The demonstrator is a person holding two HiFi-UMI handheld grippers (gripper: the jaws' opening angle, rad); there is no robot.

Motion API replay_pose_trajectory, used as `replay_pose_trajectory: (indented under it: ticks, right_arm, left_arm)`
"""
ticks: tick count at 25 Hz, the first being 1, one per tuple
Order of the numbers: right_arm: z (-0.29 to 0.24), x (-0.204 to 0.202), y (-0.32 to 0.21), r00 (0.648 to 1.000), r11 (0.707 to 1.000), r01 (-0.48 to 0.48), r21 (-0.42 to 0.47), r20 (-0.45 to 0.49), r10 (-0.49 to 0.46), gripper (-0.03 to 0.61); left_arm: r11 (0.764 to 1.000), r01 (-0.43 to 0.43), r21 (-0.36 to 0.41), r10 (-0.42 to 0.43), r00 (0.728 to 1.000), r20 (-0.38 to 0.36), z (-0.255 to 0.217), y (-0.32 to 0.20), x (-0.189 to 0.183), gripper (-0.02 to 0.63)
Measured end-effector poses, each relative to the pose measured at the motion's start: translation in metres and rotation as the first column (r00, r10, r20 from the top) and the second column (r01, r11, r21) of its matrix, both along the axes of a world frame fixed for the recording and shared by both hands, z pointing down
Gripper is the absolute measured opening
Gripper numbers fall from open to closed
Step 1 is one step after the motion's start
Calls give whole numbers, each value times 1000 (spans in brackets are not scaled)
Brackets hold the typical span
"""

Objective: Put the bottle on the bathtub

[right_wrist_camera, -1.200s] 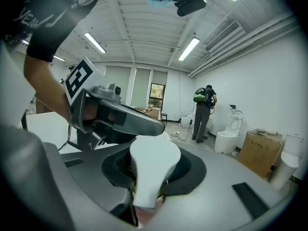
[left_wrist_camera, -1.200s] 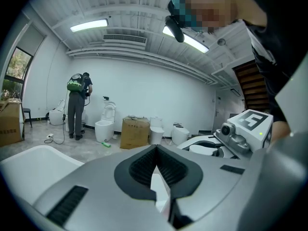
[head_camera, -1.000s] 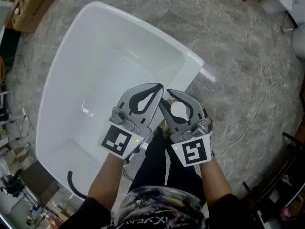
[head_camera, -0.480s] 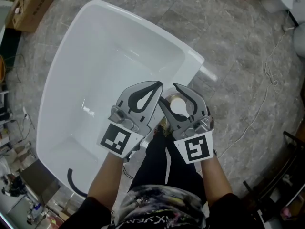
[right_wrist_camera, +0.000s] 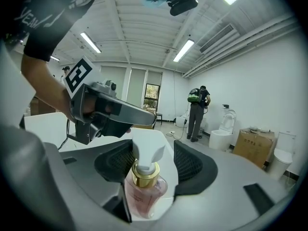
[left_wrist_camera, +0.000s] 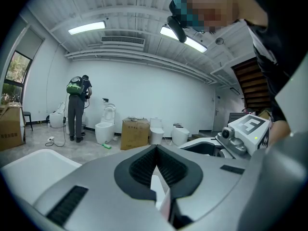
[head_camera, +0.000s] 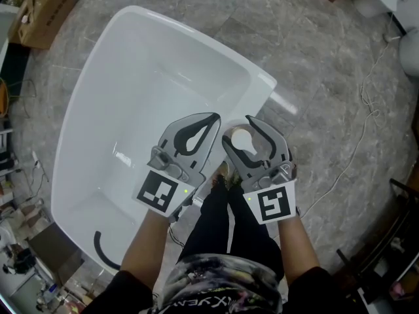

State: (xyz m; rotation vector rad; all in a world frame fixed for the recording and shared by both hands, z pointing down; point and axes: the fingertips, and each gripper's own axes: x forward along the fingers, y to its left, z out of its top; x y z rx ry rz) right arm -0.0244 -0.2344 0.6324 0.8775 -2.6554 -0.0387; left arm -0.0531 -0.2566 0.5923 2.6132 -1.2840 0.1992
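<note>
Between the right gripper's (right_wrist_camera: 154,147) parted jaws stands a pink-filled bottle (right_wrist_camera: 145,192)

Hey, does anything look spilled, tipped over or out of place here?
Nothing stands out. The pink pump bottle with a gold collar stands upright, seemingly on the white bathtub rim, between the right gripper's open jaws. No spill shows.

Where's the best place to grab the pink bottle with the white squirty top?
Best grab the bottle by its round pink belly, just under the gold collar, squeezing from both sides. It stands upright, and the white pump on top is narrow with a spout sticking out, so a grip there would probably slip or twist. The right gripper has its jaws open on either side.
</note>
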Motion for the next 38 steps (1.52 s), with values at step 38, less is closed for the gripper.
replay_pose_trajectory:
  ticks: [38]
  right_arm:
    - [-205,66,123,994,993,-110,50,-5,110,262]
  left_arm:
    - [981,-192,25,190,980,52,-169,120,43,14]
